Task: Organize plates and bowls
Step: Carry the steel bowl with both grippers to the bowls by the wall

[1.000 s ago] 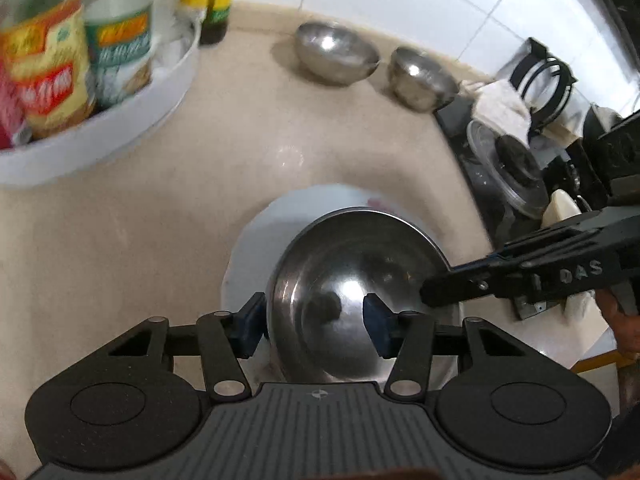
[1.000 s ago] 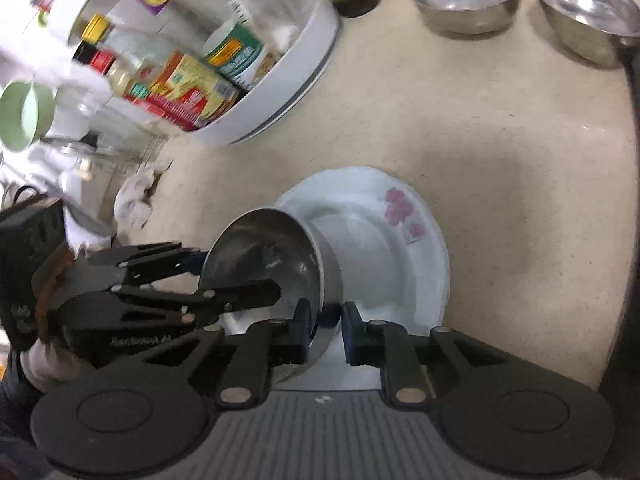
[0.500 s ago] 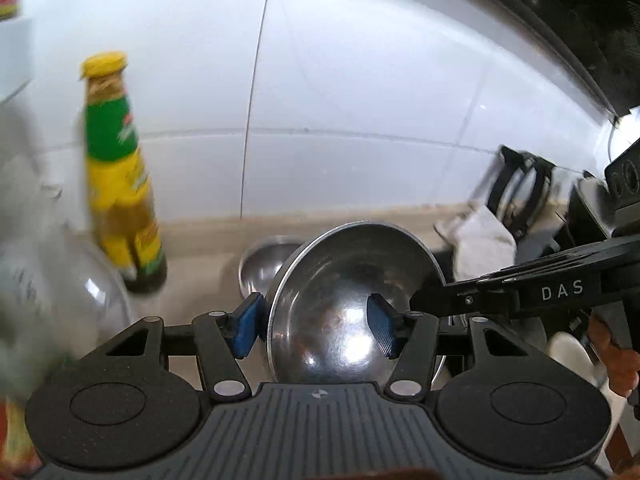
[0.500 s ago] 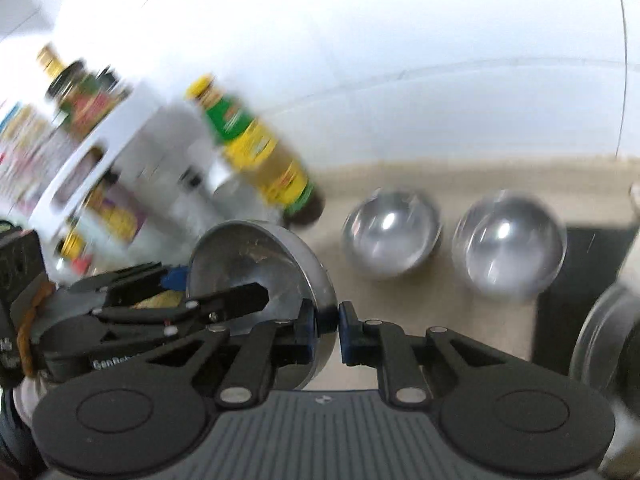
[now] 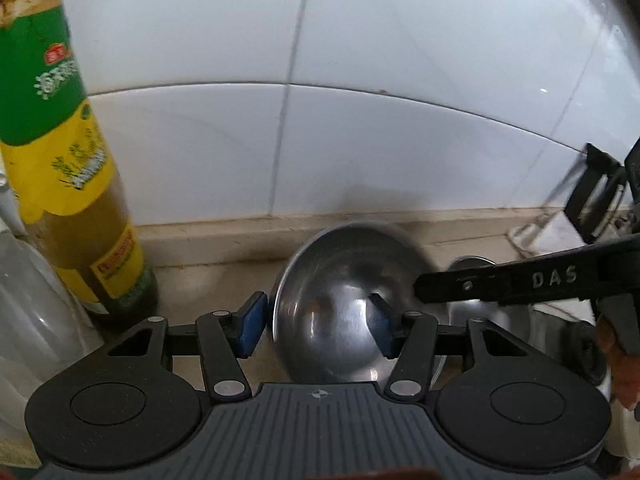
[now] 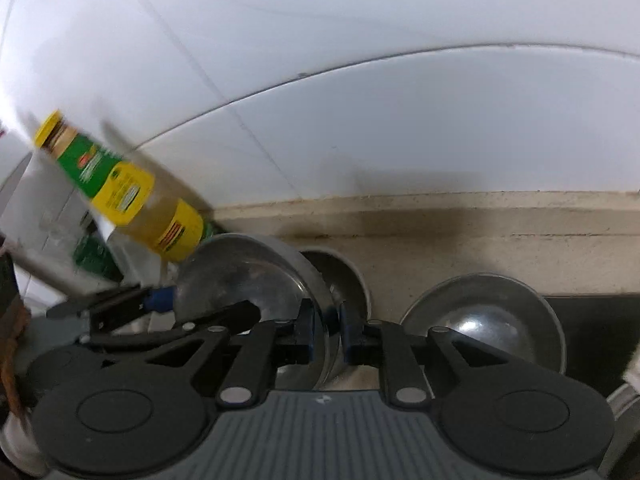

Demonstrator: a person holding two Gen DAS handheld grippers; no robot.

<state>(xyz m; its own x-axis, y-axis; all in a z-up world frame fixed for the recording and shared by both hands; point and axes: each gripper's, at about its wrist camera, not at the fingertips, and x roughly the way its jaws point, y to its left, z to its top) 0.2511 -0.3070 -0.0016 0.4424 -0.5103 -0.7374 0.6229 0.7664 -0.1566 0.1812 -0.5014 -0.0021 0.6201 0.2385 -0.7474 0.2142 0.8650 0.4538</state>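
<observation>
Both hand-held grippers angled downward, right one pinching steel bowl rim.

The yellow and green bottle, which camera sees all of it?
The right wrist view: the bottle shows there from its yellow cap down to near its base, blurred and leaning in the picture. The left wrist view is much closer, so its label reads bigger, but the cap runs off the top edge of the picture.

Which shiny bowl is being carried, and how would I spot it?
Follow the white tiled wall down to the yellow-and-green bottle. Just beside it hangs a tilted steel bowl. Unlike the bowl behind it and the bowl further right, both on the counter, the right tongs pinch its rim.
</observation>
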